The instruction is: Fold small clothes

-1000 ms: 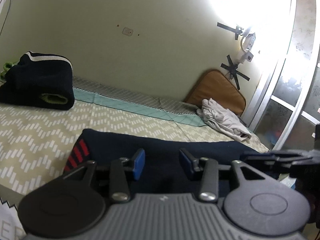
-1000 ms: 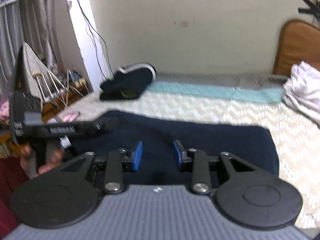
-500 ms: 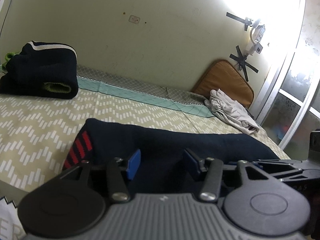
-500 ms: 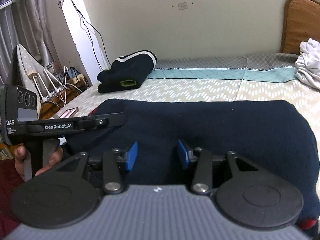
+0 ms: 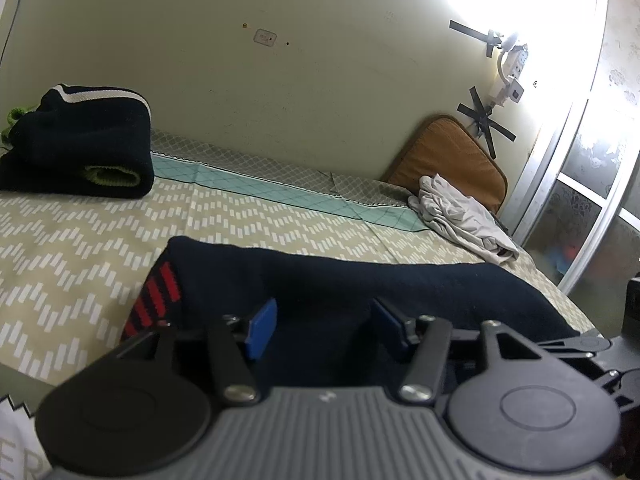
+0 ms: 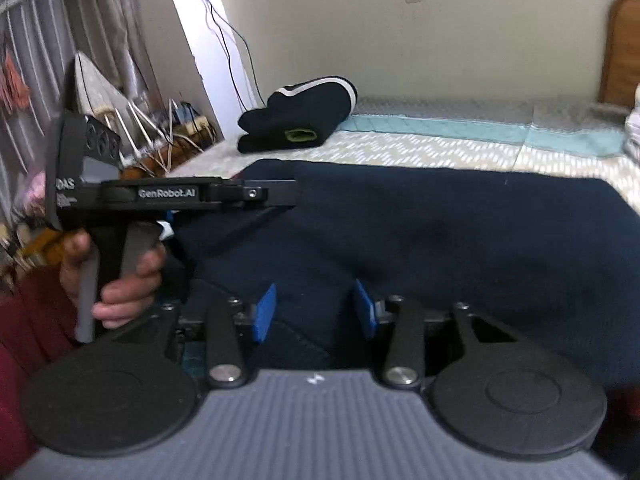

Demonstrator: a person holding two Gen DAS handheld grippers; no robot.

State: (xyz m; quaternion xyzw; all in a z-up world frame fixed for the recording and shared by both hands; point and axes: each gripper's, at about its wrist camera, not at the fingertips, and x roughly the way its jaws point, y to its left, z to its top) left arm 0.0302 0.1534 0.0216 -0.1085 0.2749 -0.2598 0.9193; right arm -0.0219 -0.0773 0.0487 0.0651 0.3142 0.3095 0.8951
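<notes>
A dark navy garment (image 5: 360,292) with red stripes at one corner is lying spread across the patterned bed (image 5: 80,248), and both the left tongs (image 5: 322,328) and the right tongs (image 6: 314,312) are hovering over its near edge with their blue pads spread apart, pinching nothing. In the right wrist view the left tongs' side is reading "GenRobot.AI", with "DAS" on its body, while a folded navy garment (image 6: 298,116) is sitting farther back near the wall.
</notes>
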